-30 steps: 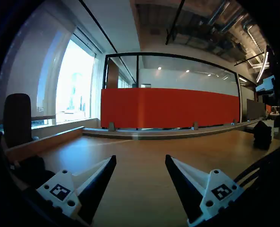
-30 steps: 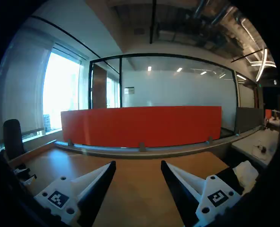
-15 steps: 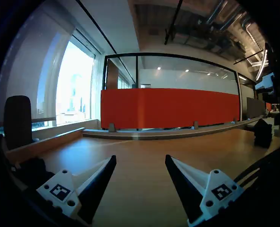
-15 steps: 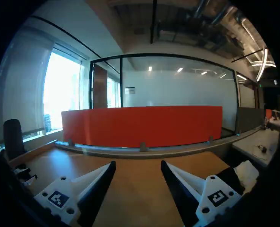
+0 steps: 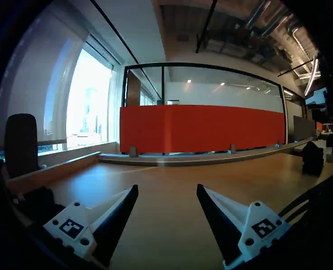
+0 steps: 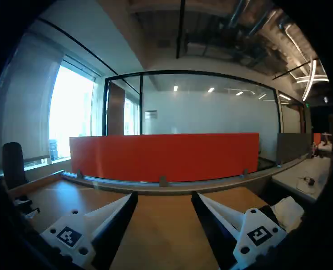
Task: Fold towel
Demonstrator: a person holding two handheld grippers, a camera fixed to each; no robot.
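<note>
Over the wooden counter [image 5: 166, 234] my left tool [image 5: 166, 186] hangs low and level, its two fingers spread wide apart. Bare wood shows in the gap between them, and the tool has hold of nothing. My right tool [image 6: 164, 194] is set the same way above the same kind of wood: fingers well apart, tips pointing ahead, gripping nothing.

Low at the right edge of the right gripper view lies a white crumpled cloth, which I take for the towel [image 6: 289, 210]. It sits off to the outer side of the right tool's right-hand finger, near it but not between the fingers and not touched by either tip. A black shape lies between that finger and the cloth; I cannot tell what it is, nor whether the towel rests on the counter itself or just past its edge.

Ahead of both tools, along the far side of the counter, stands a long red partition [image 5: 202, 128], with a glass wall behind it. A bright window [image 5: 87, 108] is on the left, and a dark chair back [image 5: 20, 141] rises in front of it. In the left gripper view a dark object [image 5: 311, 158] sits far right on the counter, well apart from the left tool and too shadowed to identify.
</note>
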